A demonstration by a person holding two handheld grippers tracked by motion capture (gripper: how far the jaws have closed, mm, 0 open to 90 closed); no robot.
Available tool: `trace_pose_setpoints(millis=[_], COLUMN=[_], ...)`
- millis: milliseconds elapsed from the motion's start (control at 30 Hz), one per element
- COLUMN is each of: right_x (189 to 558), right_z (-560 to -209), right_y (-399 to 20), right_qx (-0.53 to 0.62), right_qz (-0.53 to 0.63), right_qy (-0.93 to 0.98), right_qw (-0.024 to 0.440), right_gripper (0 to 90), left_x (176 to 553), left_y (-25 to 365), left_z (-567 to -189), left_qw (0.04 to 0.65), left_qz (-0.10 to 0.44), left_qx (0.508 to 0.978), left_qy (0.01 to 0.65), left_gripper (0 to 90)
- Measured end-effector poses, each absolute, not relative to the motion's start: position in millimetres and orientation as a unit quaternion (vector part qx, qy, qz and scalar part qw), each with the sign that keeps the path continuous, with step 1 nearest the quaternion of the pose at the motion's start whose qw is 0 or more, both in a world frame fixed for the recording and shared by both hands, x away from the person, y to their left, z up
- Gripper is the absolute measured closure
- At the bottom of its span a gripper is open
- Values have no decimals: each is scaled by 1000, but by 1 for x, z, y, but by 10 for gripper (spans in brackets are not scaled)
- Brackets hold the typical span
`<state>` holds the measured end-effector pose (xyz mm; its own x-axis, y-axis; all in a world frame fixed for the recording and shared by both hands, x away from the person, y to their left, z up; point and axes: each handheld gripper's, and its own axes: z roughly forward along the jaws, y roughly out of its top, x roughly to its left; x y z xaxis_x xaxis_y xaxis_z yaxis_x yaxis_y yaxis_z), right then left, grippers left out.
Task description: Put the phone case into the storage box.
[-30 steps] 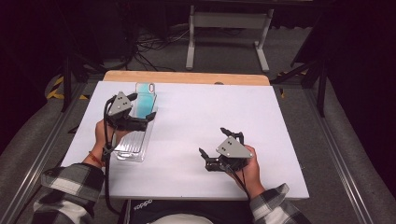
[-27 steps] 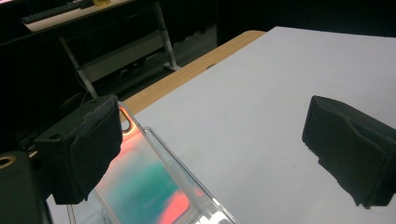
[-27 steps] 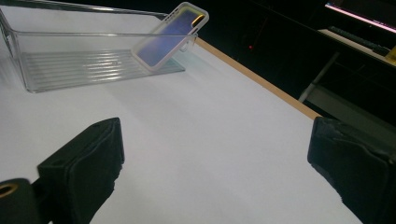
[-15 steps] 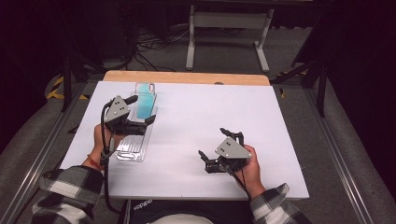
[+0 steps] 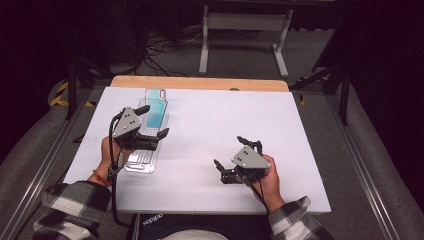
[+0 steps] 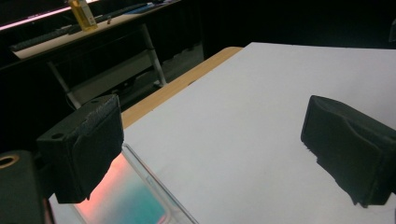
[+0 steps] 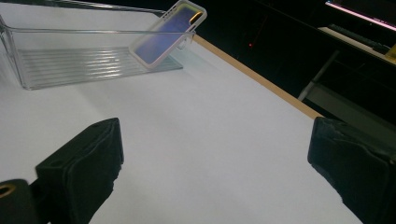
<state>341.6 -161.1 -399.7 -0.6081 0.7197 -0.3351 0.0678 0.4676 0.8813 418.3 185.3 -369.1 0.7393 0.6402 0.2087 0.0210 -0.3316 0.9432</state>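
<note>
A clear plastic tray lies lengthwise at the table's left. A teal-faced phone case with a pale rim leans in its far end. My left gripper hovers above the tray's middle, open and empty, just short of the case. In the left gripper view the case glows pink and teal below the left jaw, and the gripper spans bare table. My right gripper rests low at the front right, open and empty. In the right gripper view the gripper faces the tray and the tilted case.
The white table top has a wooden strip along its far edge. A metal frame stands on the dark floor beyond. Rails run along both sides of the table.
My left gripper has drawn back a little toward the person, away from the phone case. The right gripper has hardly moved.
</note>
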Motion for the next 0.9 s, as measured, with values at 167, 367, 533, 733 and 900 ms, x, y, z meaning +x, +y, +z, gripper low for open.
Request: trace_pose_setpoints(millis=[167,367,533,733,900], right_x=[342,343,344,344,343], right_z=[-399,-398,-398,-397,-397], right_y=[-163,-164,-165,-166,-168], right_qx=[255,257,258,258,258], right_qz=[451,449,448,448,447], right_qy=[774,775,776,776,775], right_qw=[363,362,361,361,364], right_gripper=[40,40,40,40,40], left_x=[414,411,406,402,397], left_y=[183,183,182,180,179], left_z=[-369,-368,-367,-367,-368], left_qw=[541,542,543,546,549], left_qz=[288,286,285,286,285], left_qx=[761,762,763,762,761], left_qy=[213,208,205,201,198], left_gripper=[65,64,64,62,61])
